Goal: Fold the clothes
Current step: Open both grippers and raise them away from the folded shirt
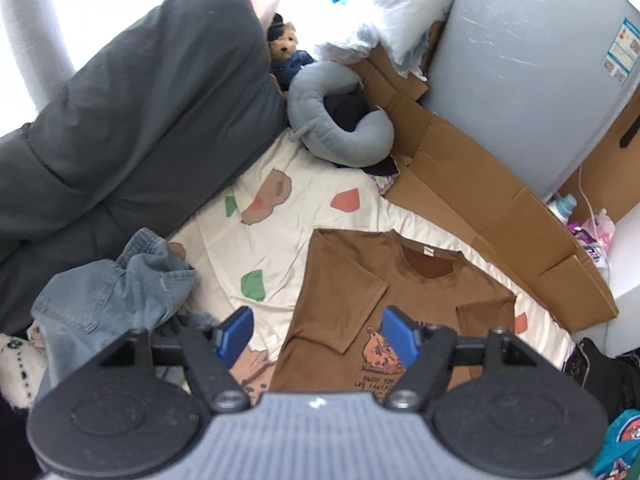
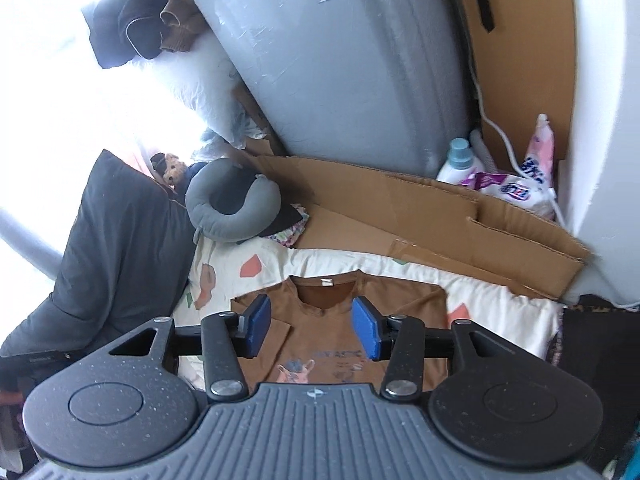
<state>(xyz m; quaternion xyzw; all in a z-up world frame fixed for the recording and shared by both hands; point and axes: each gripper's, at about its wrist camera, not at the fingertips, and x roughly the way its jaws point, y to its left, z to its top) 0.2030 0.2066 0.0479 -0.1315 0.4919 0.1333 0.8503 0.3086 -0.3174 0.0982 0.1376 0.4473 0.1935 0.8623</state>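
Observation:
A brown T-shirt (image 1: 348, 280) with a printed front lies flat on the patterned white bedsheet (image 1: 280, 216), both sleeves folded in over the chest. My left gripper (image 1: 318, 334) hovers well above its lower left part, blue pads wide apart with nothing between them. In the right wrist view the same brown T-shirt (image 2: 332, 340) lies below my right gripper (image 2: 312, 326), which hangs above the collar area with its pads apart and empty. Neither gripper touches the cloth.
A crumpled pair of blue jeans (image 1: 108, 292) lies left of the shirt. A dark grey duvet (image 1: 132, 112), a grey neck pillow (image 1: 336, 120) and a teddy bear (image 1: 284, 46) sit behind. Flattened cardboard (image 1: 480, 200) and a wrapped grey mattress (image 2: 340, 72) border the right side.

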